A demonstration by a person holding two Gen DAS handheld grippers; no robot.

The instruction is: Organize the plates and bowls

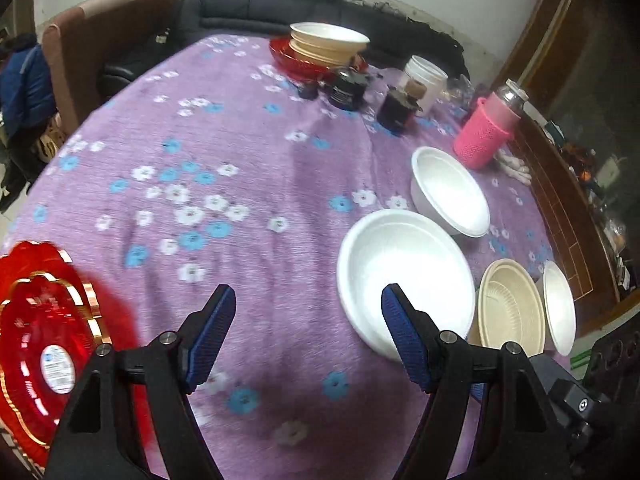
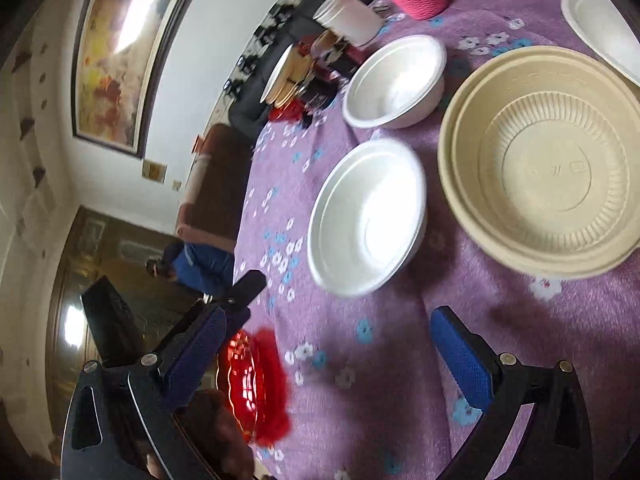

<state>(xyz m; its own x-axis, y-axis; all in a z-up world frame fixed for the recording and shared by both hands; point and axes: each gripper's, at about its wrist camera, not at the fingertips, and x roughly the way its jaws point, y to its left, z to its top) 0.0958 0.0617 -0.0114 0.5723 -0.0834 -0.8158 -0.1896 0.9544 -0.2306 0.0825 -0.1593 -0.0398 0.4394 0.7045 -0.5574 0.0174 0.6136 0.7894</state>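
My left gripper (image 1: pixel 308 296) is open and empty above the purple flowered cloth. A large white bowl (image 1: pixel 416 272) lies just past its right finger. A second white bowl (image 1: pixel 448 192) sits behind it. A beige ribbed bowl (image 1: pixel 512 308) and a white plate (image 1: pixel 560 308) lie at the right. Red gold-rimmed plates (image 1: pixel 44 344) lie at the near left. A stack of beige bowls on red plates (image 1: pixel 320 48) stands at the far side. My right gripper (image 2: pixel 328 316) is open and empty, with the white bowls (image 2: pixel 368 216), (image 2: pixel 396 80) and beige bowl (image 2: pixel 544 160) ahead and the red plates (image 2: pixel 252 384) by its left finger.
Dark jars (image 1: pixel 348 88), a white tub (image 1: pixel 424 76), a pink basket (image 1: pixel 488 128) with a bottle stand at the far right of the table (image 1: pixel 224 128). A dark sofa (image 1: pixel 280 8) and a brown chair (image 1: pixel 104 24) lie beyond. A person in blue (image 1: pixel 24 80) is at the left.
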